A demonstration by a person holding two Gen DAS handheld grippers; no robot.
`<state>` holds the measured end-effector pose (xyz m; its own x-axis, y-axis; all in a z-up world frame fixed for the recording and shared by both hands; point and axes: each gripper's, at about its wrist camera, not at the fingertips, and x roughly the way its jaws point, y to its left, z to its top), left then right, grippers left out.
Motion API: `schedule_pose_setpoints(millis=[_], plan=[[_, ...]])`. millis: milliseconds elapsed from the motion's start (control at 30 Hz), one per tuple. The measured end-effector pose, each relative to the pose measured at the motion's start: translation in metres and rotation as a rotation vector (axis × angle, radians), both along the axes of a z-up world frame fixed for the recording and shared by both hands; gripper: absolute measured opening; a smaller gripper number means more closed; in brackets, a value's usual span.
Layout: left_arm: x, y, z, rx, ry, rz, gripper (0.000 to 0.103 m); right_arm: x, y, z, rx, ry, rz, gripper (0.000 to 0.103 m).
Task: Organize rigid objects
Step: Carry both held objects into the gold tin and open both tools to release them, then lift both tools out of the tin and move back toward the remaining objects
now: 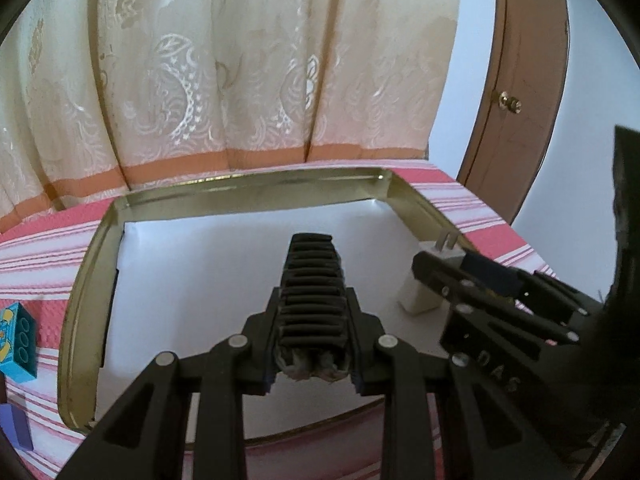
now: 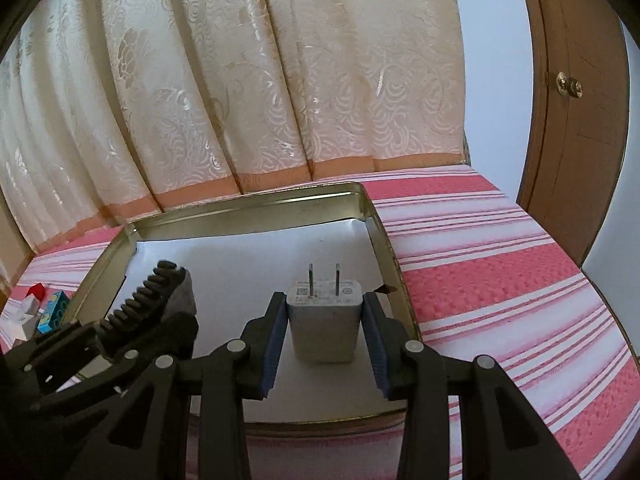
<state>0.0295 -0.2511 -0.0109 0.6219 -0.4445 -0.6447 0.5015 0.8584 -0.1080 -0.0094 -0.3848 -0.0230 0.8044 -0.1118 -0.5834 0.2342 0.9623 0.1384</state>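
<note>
White charger (image 2: 325,322) upright inside tin tray (image 2: 248,205), gripped by right gripper (image 2: 325,320) fingers | left gripper (image 1: 313,300) over tray, fingers closed on black ridged object (image 1: 313,280)

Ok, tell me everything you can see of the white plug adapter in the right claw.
The white plastic two-prong plug adapter is a small rounded block with two flat metal prongs pointing up and away and grey printed marks on the pronged face. It sits between the blue pads of the right claw, which press its two sides, over the white-lined gold metal tin, near the tin's right wall.
</note>
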Motion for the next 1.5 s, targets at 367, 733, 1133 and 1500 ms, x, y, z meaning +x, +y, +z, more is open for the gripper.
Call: schedule_pose_setpoints(millis=[367,733,1133,1500], plan=[[-0.002,-0.004,-0.006,0.055,-0.021,0.017,0.026,0.002,-0.003,0.0,0.025,-0.014,-0.015,0.041],[-0.007,-0.001,-0.002,0.076,-0.061,0.064,0.073,-0.009,-0.006,0.009,0.051,-0.083,-0.032,0.05],[-0.028,0.013,0.015,0.124,-0.264,0.171,0.102,-0.041,-0.03,0.022,0.07,-0.255,-0.219,0.095],[-0.037,0.042,0.02,0.128,-0.307,0.232,0.102,-0.054,-0.027,0.021,0.01,-0.316,-0.314,0.095]])
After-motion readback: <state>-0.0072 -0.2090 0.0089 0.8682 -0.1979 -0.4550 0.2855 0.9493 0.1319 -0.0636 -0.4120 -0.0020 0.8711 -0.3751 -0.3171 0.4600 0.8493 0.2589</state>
